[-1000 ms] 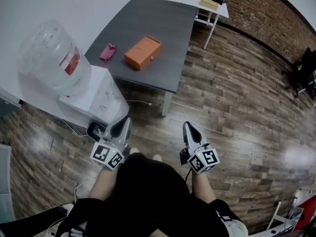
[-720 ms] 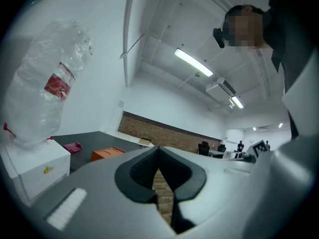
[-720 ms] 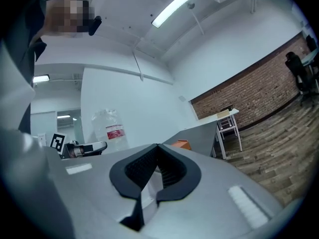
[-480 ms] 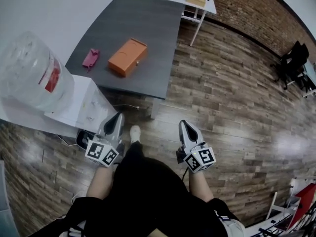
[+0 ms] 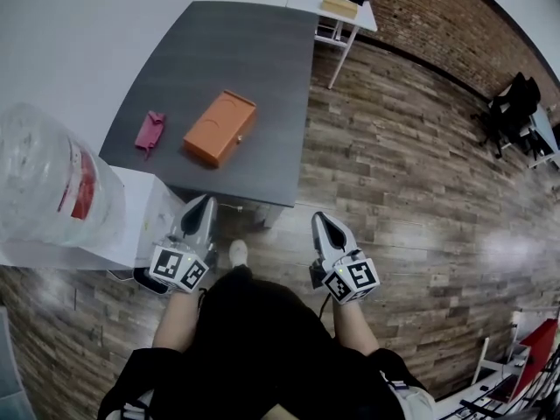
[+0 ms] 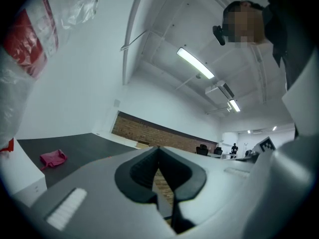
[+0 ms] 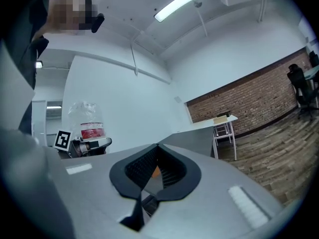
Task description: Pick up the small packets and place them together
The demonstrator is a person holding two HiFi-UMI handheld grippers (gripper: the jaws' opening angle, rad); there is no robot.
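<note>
Wood-plank flooring (image 5: 394, 173) lies under us, with a dark grey table (image 5: 262, 59) ahead. We judge this the approach: nothing is picked up yet. Our left gripper (image 5: 204, 205) and right gripper (image 5: 320, 222) are both pressed together and empty, short of the table's near edge. One small pink packet (image 5: 150, 132), crumpled and soft-looking, lies on the table beside an orange box (image 5: 220, 128), apart from it. Next we must close in, spread one pair of jaws and come down over it.
</note>
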